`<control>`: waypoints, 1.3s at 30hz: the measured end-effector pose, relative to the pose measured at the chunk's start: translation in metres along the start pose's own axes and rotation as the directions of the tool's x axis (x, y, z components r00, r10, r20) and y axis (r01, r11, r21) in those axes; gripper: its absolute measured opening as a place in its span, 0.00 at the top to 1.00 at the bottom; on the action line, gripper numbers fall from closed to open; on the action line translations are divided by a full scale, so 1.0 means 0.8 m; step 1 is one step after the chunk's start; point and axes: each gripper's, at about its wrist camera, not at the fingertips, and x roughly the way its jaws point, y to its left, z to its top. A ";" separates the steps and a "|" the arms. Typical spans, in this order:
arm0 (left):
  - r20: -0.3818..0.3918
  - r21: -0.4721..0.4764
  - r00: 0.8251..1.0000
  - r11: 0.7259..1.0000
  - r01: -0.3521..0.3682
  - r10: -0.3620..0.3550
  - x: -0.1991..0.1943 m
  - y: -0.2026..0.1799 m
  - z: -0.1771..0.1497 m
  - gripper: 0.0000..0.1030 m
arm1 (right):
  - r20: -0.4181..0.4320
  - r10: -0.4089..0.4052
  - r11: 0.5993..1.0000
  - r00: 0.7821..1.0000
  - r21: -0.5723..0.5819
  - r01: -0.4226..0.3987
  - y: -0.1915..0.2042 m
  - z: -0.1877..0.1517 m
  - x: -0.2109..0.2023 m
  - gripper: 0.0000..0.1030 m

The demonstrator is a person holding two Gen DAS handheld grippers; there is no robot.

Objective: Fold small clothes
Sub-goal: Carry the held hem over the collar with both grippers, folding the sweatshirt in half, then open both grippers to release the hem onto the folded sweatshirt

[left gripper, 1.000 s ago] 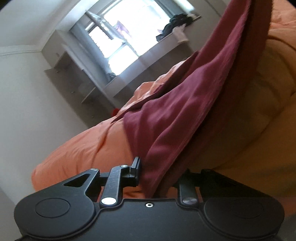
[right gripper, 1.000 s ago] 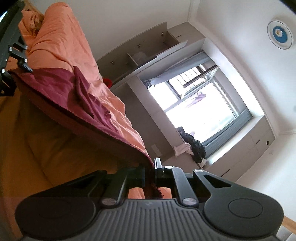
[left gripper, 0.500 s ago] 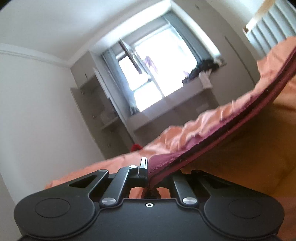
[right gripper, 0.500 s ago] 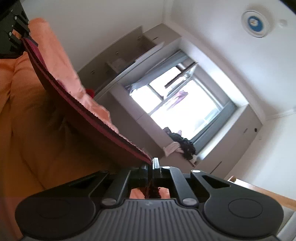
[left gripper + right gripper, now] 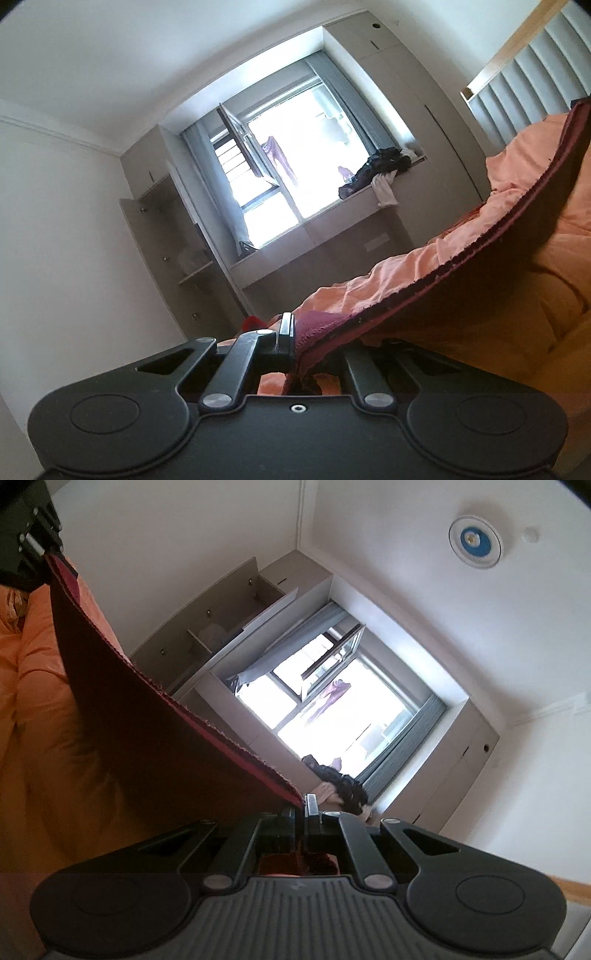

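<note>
A dark red garment (image 5: 461,258) hangs stretched in the air between my two grippers, above an orange duvet (image 5: 388,273). My left gripper (image 5: 295,332) is shut on one corner of it, and the cloth runs up and right to the frame edge. My right gripper (image 5: 301,808) is shut on the other corner. In the right wrist view the garment (image 5: 147,738) runs up and left to the left gripper (image 5: 33,550) at the top left corner. Its shaded underside faces this camera.
The orange duvet (image 5: 26,686) covers the bed below. A window (image 5: 288,177) with an open pane, a sill with a pile of dark clothes (image 5: 376,170), grey cabinets (image 5: 166,236) with open doors and a slatted headboard (image 5: 524,92) surround the bed.
Both grippers have lifted and tilted upward with the garment. It has gone from draped on the duvet to a taut sheet seen edge-on, with more ceiling and window in view.
</note>
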 end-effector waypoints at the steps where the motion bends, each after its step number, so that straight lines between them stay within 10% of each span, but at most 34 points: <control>1: -0.004 0.000 1.000 1.000 -0.005 0.005 0.012 0.000 0.003 0.95 | 0.005 -0.006 1.000 1.000 -0.009 0.006 0.003 0.001 0.009 0.96; 23: -0.210 0.075 0.977 0.997 -0.027 0.042 0.426 -0.042 0.008 0.89 | -0.101 0.037 0.999 0.994 -0.016 -0.039 0.069 -0.041 0.388 0.96; 30: -0.332 0.055 0.943 0.998 0.041 -0.021 0.519 -0.050 -0.030 0.86 | -0.193 0.136 0.990 0.972 -0.021 -0.143 0.116 -0.076 0.473 0.96; 34: -0.406 -0.025 0.911 0.997 0.071 -0.076 0.552 -0.038 -0.050 0.68 | -0.262 0.195 0.979 0.945 -0.007 -0.204 0.137 -0.096 0.499 0.96; 39: -0.488 -0.213 0.860 0.976 0.052 -0.152 0.578 -0.003 -0.076 0.62 | -0.334 0.257 0.966 0.907 0.066 -0.250 0.133 -0.113 0.523 0.71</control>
